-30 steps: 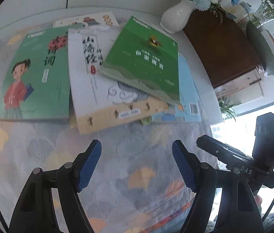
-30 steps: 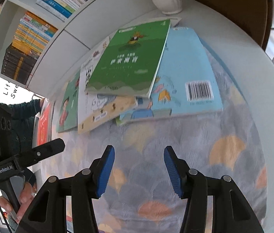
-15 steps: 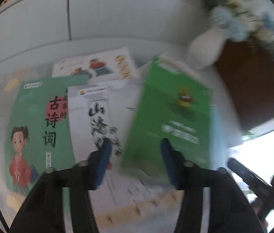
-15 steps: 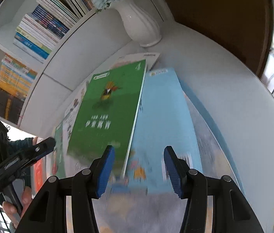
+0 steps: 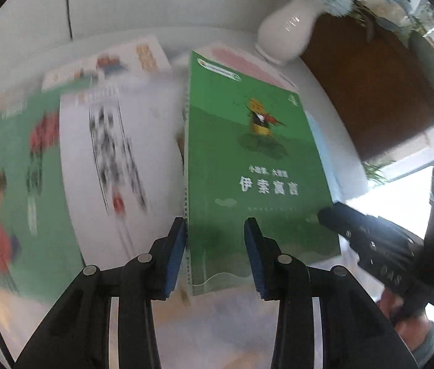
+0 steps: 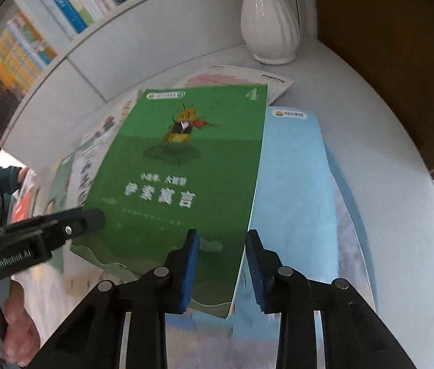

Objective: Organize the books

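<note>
A: Where's the green book (image 5: 247, 184) sitting?

B: On top of the loose spread of books on the white bench, toward its back edge where the white vase (image 5: 287, 27) stands. It overlaps a light blue book (image 6: 294, 184) on one side and a white-covered one (image 5: 118, 153) on the other, with a pink-and-white book (image 6: 235, 77) poking out beyond its far end.

A: And the grippers?

B: The left gripper (image 5: 214, 255) straddles the book's spine-side near corner — one blue pad just outside the spine, the other over the cover. Its jaws are closing, but I see no pad pressing on the book yet. The right gripper (image 6: 221, 264) straddles the opposite long edge near the same end, also closing, with the book's edge between its pads and a visible gap on both sides.

A: Why both sides at once?

B: My guess — a thin, floppy paperback lying flat gives one gripper little to bite on. Pinching both long edges would let it come up level without dragging the books beneath it.

A: Any risk?

B: Either jaw could catch the blue or white cover underneath along with the green one
</note>
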A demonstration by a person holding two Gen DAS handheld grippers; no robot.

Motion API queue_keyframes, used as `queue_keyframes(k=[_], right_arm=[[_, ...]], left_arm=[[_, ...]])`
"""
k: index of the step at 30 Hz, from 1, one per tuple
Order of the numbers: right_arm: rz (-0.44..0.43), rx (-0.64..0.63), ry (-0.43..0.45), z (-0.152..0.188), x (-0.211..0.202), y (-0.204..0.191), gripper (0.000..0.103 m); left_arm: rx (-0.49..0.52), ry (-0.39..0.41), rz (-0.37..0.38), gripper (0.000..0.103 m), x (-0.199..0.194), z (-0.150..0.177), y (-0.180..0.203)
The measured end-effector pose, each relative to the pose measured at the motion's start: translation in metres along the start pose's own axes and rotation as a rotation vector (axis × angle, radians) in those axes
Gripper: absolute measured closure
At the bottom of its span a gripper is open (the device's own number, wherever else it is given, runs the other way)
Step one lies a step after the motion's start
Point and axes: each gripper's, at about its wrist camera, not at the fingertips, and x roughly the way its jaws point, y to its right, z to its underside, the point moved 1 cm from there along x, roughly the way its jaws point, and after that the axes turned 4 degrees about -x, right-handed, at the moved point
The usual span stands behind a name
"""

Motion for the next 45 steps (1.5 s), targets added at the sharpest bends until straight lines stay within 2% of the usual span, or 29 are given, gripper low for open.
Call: queue_keyframes(k=[2,7,10,13,16,19,21,23,24,25,27,28,29,31,33,34,36,39,40,42,43,45], right_arm=[[-0.016,-0.004,-0.03,0.02,-0.011,0.002,0.071],[-0.047,0.017,-0.135,0.076,-0.02,0.004,0.071],[-0.041,0.004,-0.192,0.109,-0.021,0.001,0.071],[-0.066,0.02,-0.211,0.12,-0.022,0.005,0.072],[-0.055,0.029,-0.211,0.124,-0.026,0.013,0.072],[-0.076,0.011,-0.203,0.132,-0.028,0.012,0.071],[-0.087,-0.013,-0.185,0.134,-0.026,0.006,0.071],[-0.069,-0.009,-0.163,0.132,-0.026,0.003,0.069],[-0.066,-0.006,-0.158,0.131,-0.025,0.001,0.068],[-0.065,0.0,-0.152,0.132,-0.024,0.001,0.068],[-0.09,0.021,-0.14,0.135,-0.026,0.007,0.068],[-0.107,0.033,-0.135,0.137,-0.027,0.011,0.068],[-0.133,0.048,-0.134,0.137,-0.028,0.016,0.068],[-0.195,0.101,-0.15,0.134,-0.026,0.028,0.067],[-0.241,0.155,-0.169,0.132,-0.026,0.039,0.067],[-0.261,0.181,-0.178,0.132,-0.025,0.044,0.067],[-0.284,0.212,-0.183,0.133,-0.025,0.049,0.067],[-0.253,0.146,-0.174,0.136,-0.028,0.042,0.066],[-0.243,0.127,-0.173,0.136,-0.029,0.04,0.066],[-0.254,0.133,-0.175,0.138,-0.031,0.042,0.063],[-0.296,0.168,-0.181,0.14,-0.032,0.046,0.056],[-0.384,0.258,-0.181,0.144,-0.032,0.056,0.048]], left_arm=[[-0.014,-0.036,0.026,0.069,-0.004,0.028,-0.003],[0.012,-0.15,0.022,0.066,-0.001,0.091,-0.006],[-0.026,-0.187,0.043,0.066,0.005,0.113,-0.012],[-0.074,-0.159,0.004,0.066,0.007,0.123,-0.022],[-0.124,-0.13,0.027,0.065,0.005,0.129,-0.027],[-0.107,-0.132,0.043,0.062,0.006,0.129,-0.023],[-0.108,-0.148,0.088,0.061,0.009,0.128,-0.017],[-0.101,-0.121,0.079,0.061,0.002,0.128,-0.011],[-0.098,-0.096,0.103,0.061,-0.005,0.128,-0.007],[-0.116,-0.063,0.184,0.061,-0.018,0.126,-0.009],[-0.194,-0.046,0.421,0.061,-0.033,0.123,-0.012],[-0.227,-0.048,0.506,0.061,-0.036,0.12,-0.014],[-0.227,-0.056,0.522,0.061,-0.035,0.117,-0.015],[-0.192,-0.047,0.438,0.061,-0.029,0.11,-0.013],[-0.201,-0.049,0.412,0.062,-0.019,0.107,-0.013],[-0.206,-0.049,0.409,0.07,-0.013,0.105,-0.01],[-0.203,-0.059,0.387,0.075,-0.003,0.106,-0.005],[-0.149,-0.023,0.279,0.092,-0.002,0.109,0.004],[-0.149,-0.018,0.278,0.092,-0.003,0.108,0.004],[-0.171,-0.024,0.33,0.093,-0.005,0.103,0.0],[-0.192,-0.03,0.373,0.093,-0.006,0.099,-0.002],[-0.228,-0.038,0.433,0.093,-0.009,0.097,-0.006]])
